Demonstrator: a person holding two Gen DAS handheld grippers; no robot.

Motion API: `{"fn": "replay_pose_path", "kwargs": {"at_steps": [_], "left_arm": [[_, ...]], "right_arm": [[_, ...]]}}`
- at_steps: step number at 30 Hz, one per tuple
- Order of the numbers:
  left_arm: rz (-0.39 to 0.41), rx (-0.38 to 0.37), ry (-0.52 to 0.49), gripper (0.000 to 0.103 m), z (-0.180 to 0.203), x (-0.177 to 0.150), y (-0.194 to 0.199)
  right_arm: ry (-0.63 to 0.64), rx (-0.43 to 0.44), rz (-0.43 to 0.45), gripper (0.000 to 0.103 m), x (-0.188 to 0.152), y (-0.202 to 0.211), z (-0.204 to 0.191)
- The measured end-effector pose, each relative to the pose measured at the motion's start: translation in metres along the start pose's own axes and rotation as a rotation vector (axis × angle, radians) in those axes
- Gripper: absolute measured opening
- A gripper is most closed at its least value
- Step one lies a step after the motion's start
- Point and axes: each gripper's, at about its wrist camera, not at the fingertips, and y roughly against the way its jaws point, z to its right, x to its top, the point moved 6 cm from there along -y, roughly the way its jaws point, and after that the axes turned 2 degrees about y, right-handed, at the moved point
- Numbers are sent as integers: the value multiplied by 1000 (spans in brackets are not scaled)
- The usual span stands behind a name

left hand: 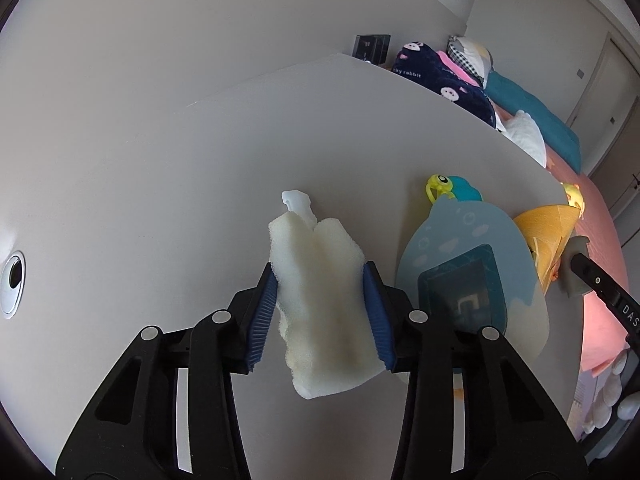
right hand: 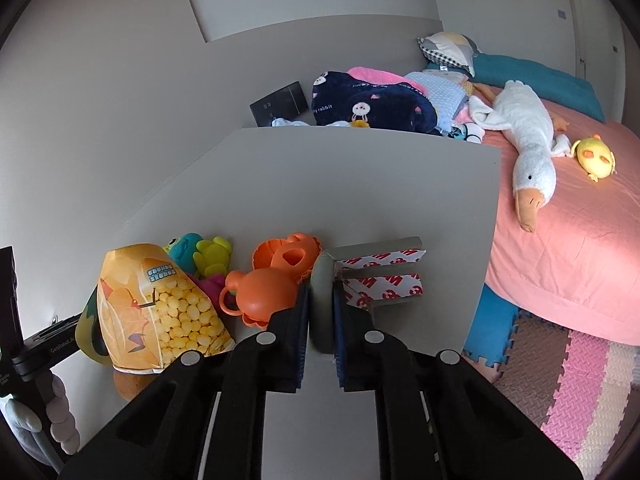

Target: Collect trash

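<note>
Pale grey desk (left hand: 160,184) fills my left wrist view, a bed with bedding beyond its far edge. My left gripper (left hand: 320,300) has its blue jaws pressed on both sides of a cream foam scrap (left hand: 320,300), narrowed around it. I judge the foam very light, soft and springy; a hold across its middle seems safest, since it squashes.

From my right wrist view, the same desk ends beside a pink bed (right hand: 560,248). My right gripper (right hand: 320,316) is closed tight on a grey adhesive strip (right hand: 322,292) with red-printed backing, near the desk's right edge. It looks light, thin, bendy, possibly sticky; toys (right hand: 272,280) sit just left.
</note>
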Motion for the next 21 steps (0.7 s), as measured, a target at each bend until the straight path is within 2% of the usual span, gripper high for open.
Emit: {"fn": "replay_pose_path", "kwargs": {"at_steps": [4,8,12,21], "left_arm": [[-6,-33,16,30,2,0,1],[43,-39,59,25,-5,7,12],[95,-55,95,24,-11,15,28],[154,-50,79,24,3,16,55]], "right_arm": [[-15,13,20,13,-1,11,0],[-23,19,42,13,3,22,1],[-19,14,59,13,3,34,0],[-29,3,84,13,3,60,10]]}}
